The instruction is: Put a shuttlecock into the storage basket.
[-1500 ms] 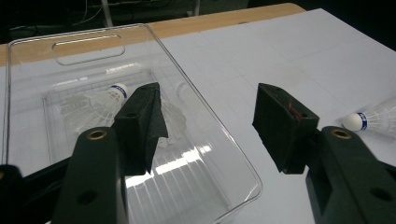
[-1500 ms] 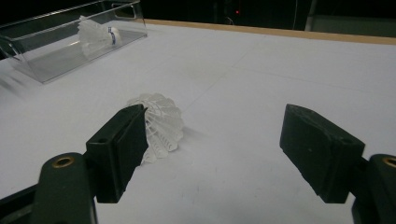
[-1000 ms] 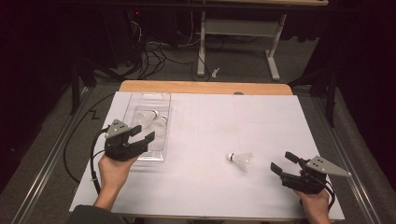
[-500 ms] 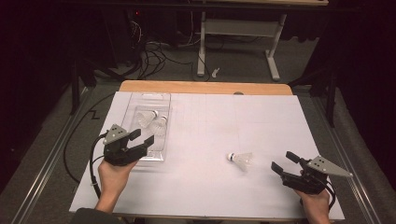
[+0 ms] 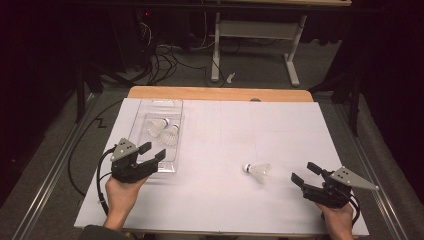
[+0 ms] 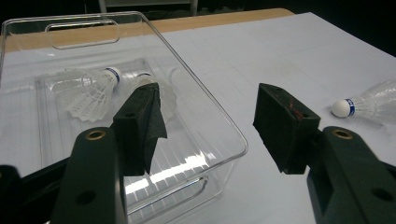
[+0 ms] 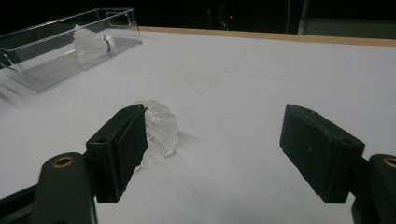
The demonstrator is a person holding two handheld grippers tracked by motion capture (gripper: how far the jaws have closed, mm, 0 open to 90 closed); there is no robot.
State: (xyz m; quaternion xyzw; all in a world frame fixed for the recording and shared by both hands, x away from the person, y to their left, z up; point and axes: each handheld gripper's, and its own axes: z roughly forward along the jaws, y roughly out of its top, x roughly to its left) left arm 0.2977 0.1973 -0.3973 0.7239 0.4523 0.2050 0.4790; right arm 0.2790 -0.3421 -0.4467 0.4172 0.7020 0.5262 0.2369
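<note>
A loose shuttlecock (image 5: 258, 172) lies on its side on the white table sheet (image 5: 240, 135), just ahead of the right gripper (image 5: 306, 174), whose jaws stand wide apart and empty. The left gripper (image 5: 152, 150), also open and holding nothing, hovers at the near end of a clear plastic bin (image 5: 159, 105) containing what look like two shuttlecocks (image 5: 164, 131). Behind the table, cables (image 5: 165, 55) lie on a dark floor.

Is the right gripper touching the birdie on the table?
Apart. In the high view, bare white table shows between the right gripper and the loose shuttlecock; its jaws stand open and empty.
</note>
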